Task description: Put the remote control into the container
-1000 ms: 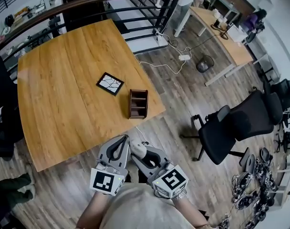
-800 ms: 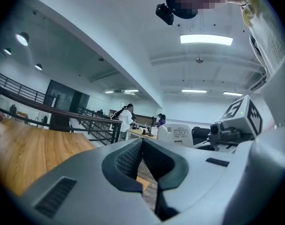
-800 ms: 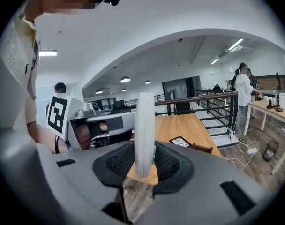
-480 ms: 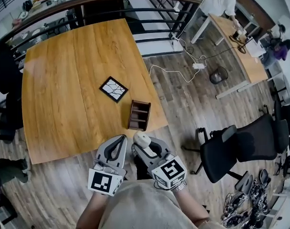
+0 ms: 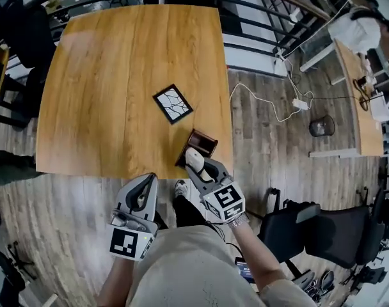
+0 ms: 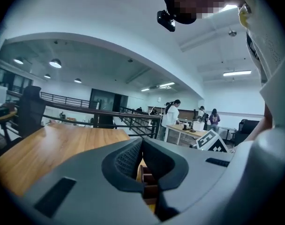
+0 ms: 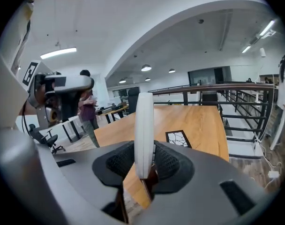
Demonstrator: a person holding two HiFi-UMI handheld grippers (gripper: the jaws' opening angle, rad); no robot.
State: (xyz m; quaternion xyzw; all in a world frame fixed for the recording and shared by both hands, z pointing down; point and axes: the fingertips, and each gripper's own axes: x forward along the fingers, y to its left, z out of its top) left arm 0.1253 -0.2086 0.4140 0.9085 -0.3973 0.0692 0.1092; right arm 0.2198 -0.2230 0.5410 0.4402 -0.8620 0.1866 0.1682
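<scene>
White remote control (image 7: 144, 130) clamped in right gripper (image 7: 145, 162) beside container (image 5: 203, 143) at table (image 5: 118, 75) edge; left gripper (image 6: 140, 146) clenched.

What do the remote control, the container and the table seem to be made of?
The remote control looks like smooth white plastic, matte. The container seems dark brown wood, with inner dividers. The table looks like wood or veneer: light brown, grain lines, slight sheen.
</scene>
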